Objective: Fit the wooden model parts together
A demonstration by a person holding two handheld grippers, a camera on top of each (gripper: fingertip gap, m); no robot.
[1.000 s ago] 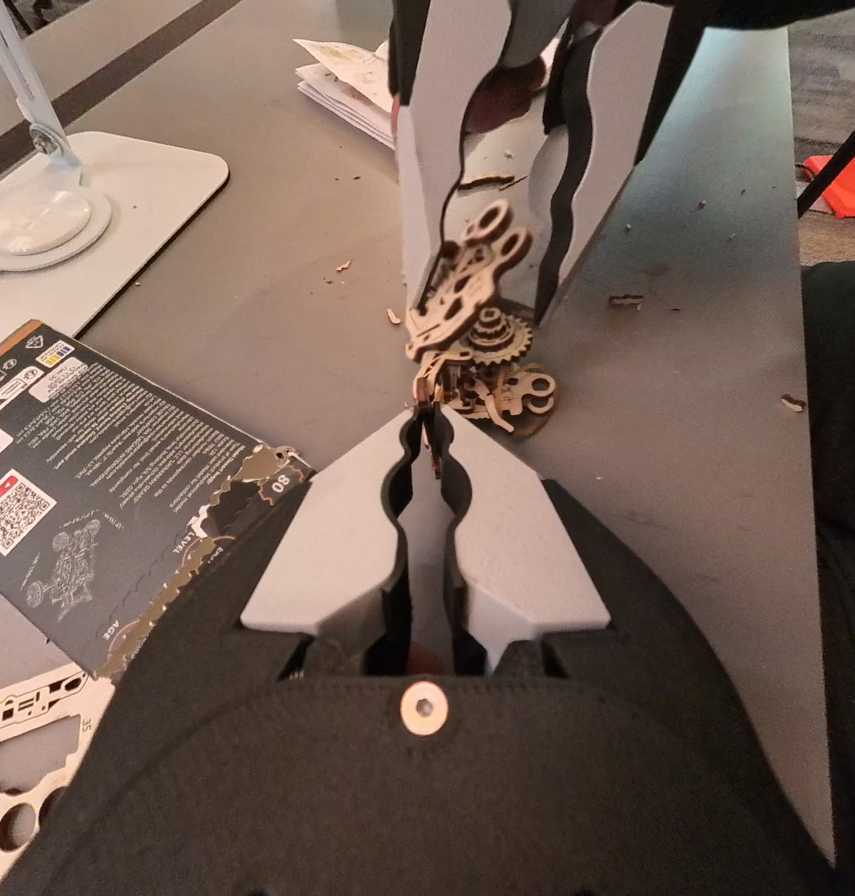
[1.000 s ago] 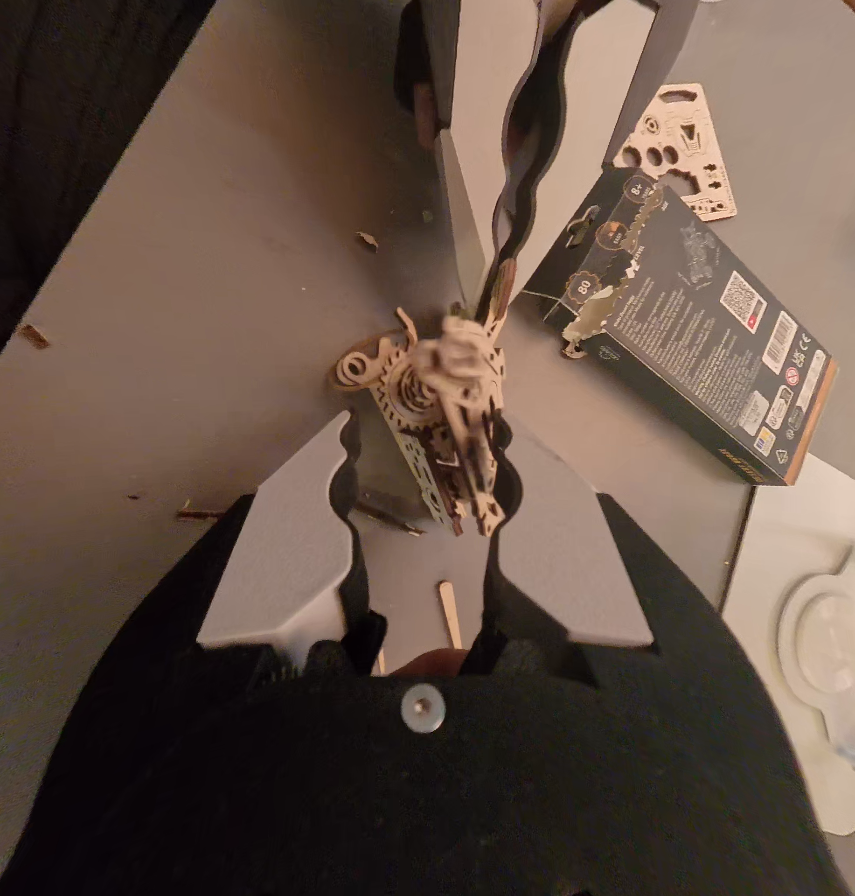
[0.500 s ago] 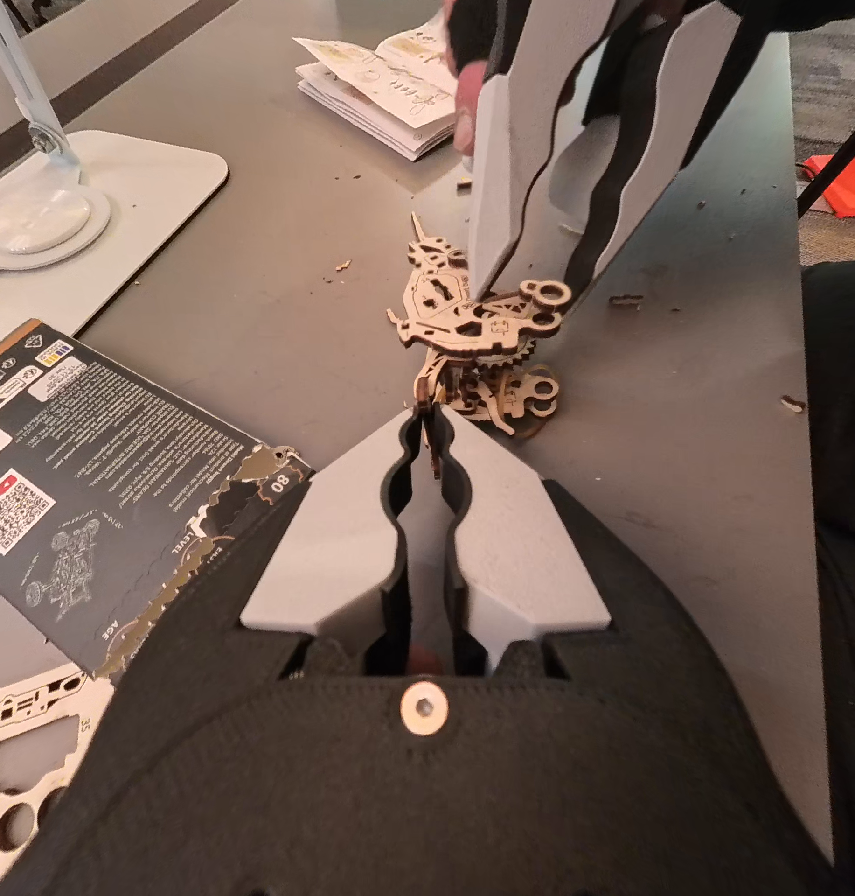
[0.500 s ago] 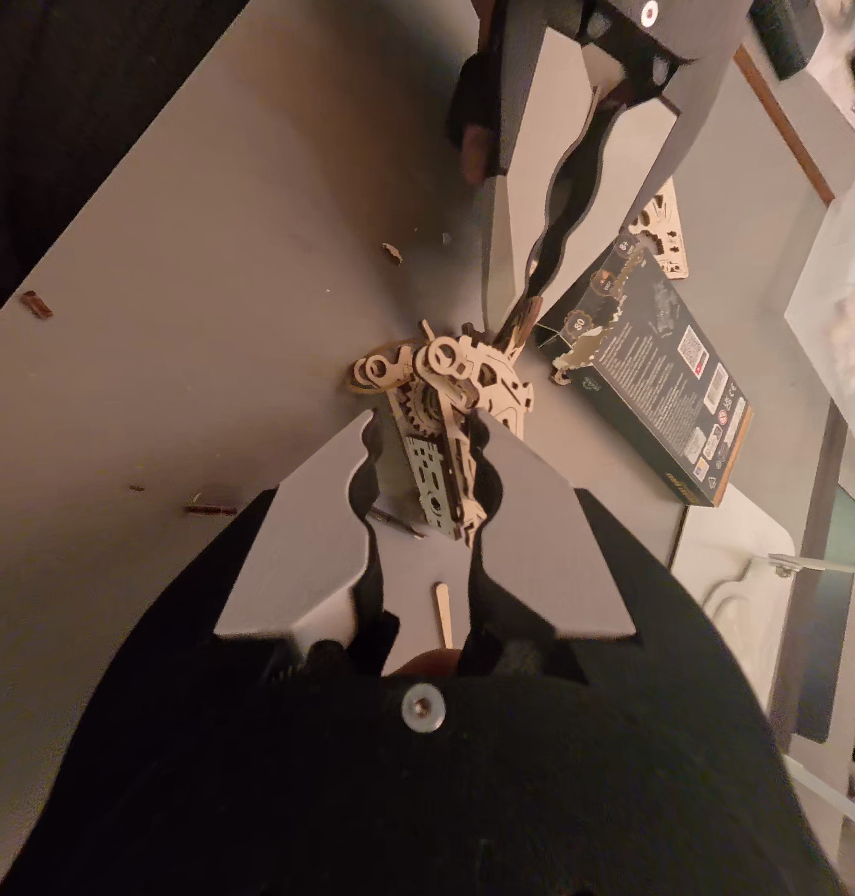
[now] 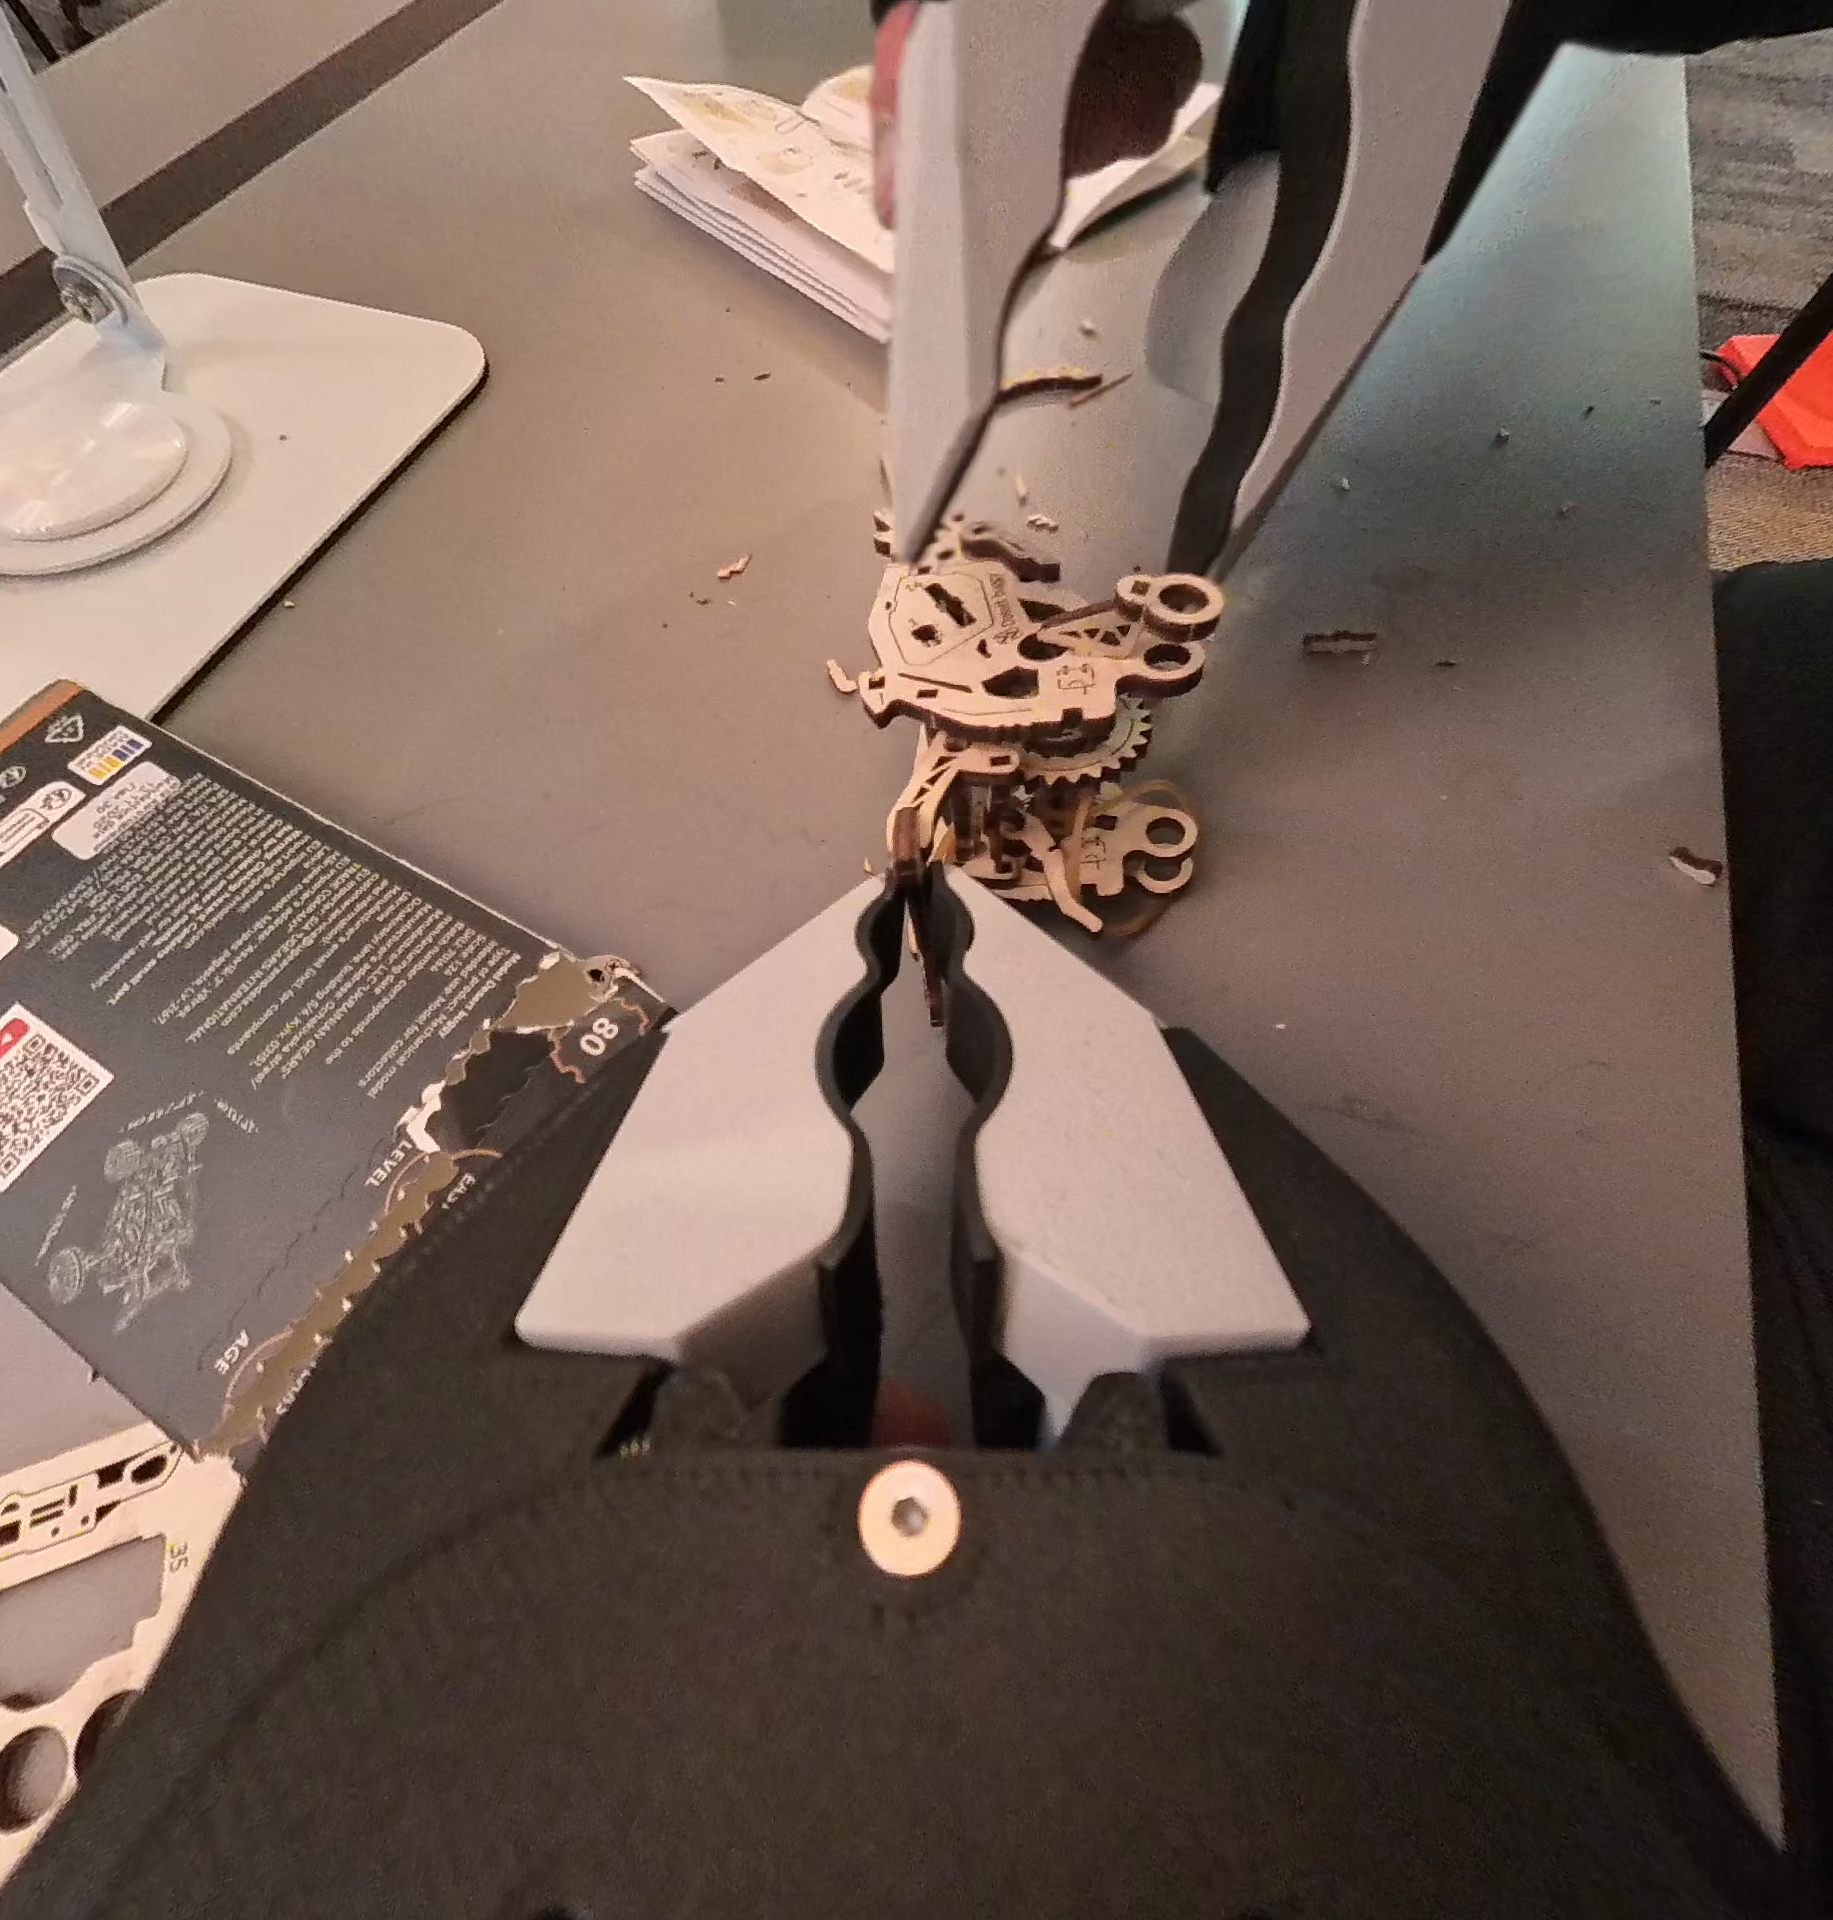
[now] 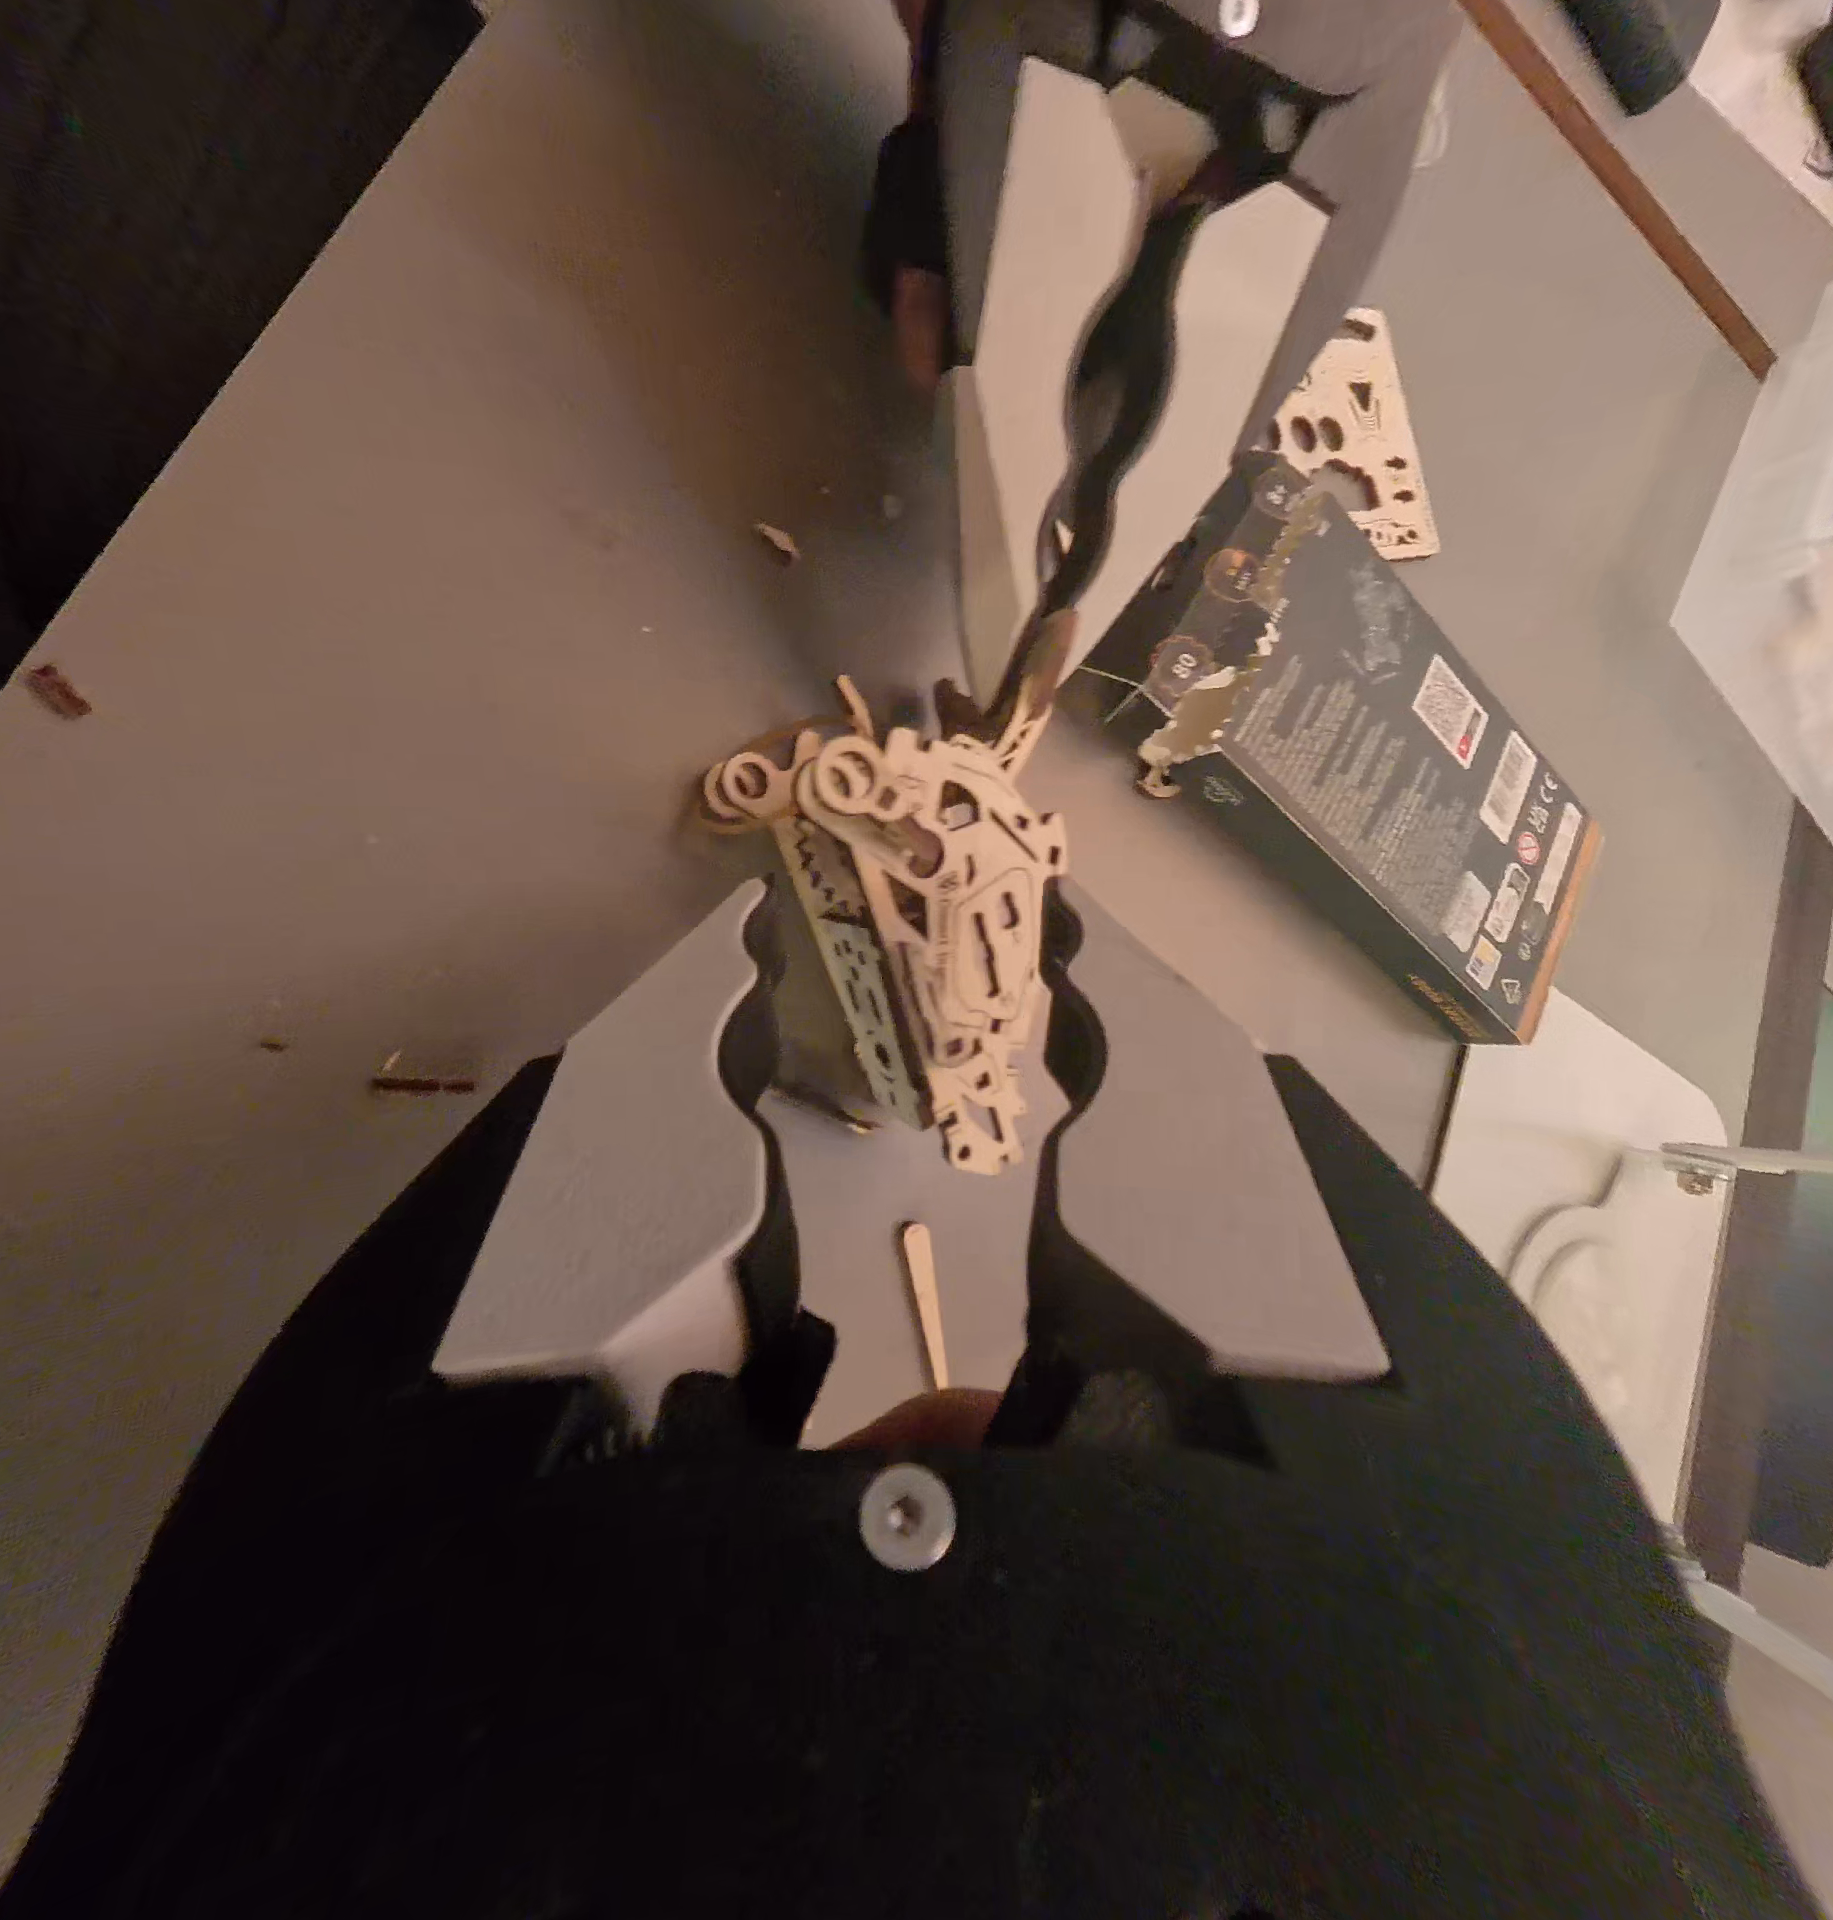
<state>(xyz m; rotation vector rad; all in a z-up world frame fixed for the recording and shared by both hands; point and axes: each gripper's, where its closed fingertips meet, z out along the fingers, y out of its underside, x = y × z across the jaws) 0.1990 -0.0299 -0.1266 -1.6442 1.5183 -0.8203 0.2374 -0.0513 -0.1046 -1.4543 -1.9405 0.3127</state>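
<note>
Left wrist view shows, far to the left, a white flat lamp base (image 5: 216,416) on the grey table (image 5: 600,540). Next comes a black cardboard box with white print (image 5: 185,1039), and under it a pale wooden sheet with holes punched out (image 5: 50,1621). The parts likely came from there.

In the middle, the left gripper (image 5: 910,902) is almost fully closed. It pinches a thin wooden strip (image 5: 917,831) that sticks out of the small tan wooden gear model (image 5: 1037,727). I think it does this so the model cannot slide. The model stands on the table, just past the fingertips.

A flat top plate of pale wood with holes and loops (image 5: 1026,644) lies across the model. The right gripper (image 5: 1057,540) comes down from above with its jaws wide apart, one tip at each end of the plate. It grips nothing that I can see. It looks ready to push the plate down.

Behind it lies a folded white paper booklet (image 5: 766,218). Little wood crumbs (image 5: 1333,644) dot the table to the right.
</note>
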